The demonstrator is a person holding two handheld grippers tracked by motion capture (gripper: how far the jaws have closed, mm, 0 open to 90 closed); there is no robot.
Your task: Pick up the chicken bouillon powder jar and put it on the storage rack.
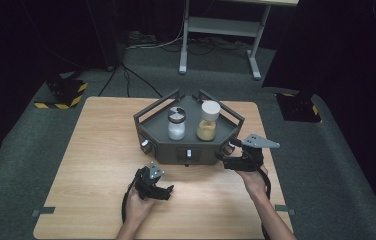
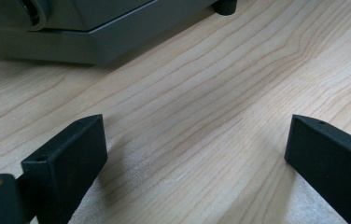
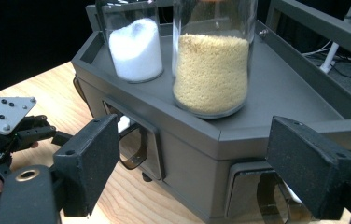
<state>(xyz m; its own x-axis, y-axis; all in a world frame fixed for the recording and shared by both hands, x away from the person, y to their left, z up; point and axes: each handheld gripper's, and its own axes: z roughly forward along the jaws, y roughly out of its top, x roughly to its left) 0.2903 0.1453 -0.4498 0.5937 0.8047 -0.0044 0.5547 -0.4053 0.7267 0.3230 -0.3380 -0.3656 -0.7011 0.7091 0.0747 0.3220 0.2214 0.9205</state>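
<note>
A dark grey many-sided stand (image 1: 162,145) with a railed top sits at the back middle of the wooden table (image 1: 91,150). On it stand a jar of white powder (image 1: 176,127) and a jar of yellow grains (image 1: 206,125). My left gripper (image 1: 168,191) lies low on the table in front of the stand, open, with bare wood between its jaws (image 2: 194,149). My right gripper (image 1: 224,152) is at the stand's front right corner, open. In the right gripper view its jaws (image 3: 201,163) straddle that corner without touching it. The white jar (image 3: 136,49) and the yellow jar (image 3: 211,74) rise just beyond.
Small drawer fronts (image 3: 134,144) with handles line the stand's sides. A knob (image 1: 188,154) shows on its front face. Behind the table are a metal desk frame (image 1: 221,30) and floor cables. Yellow-and-black striped bases (image 1: 66,95) (image 1: 298,107) flank the table's far corners.
</note>
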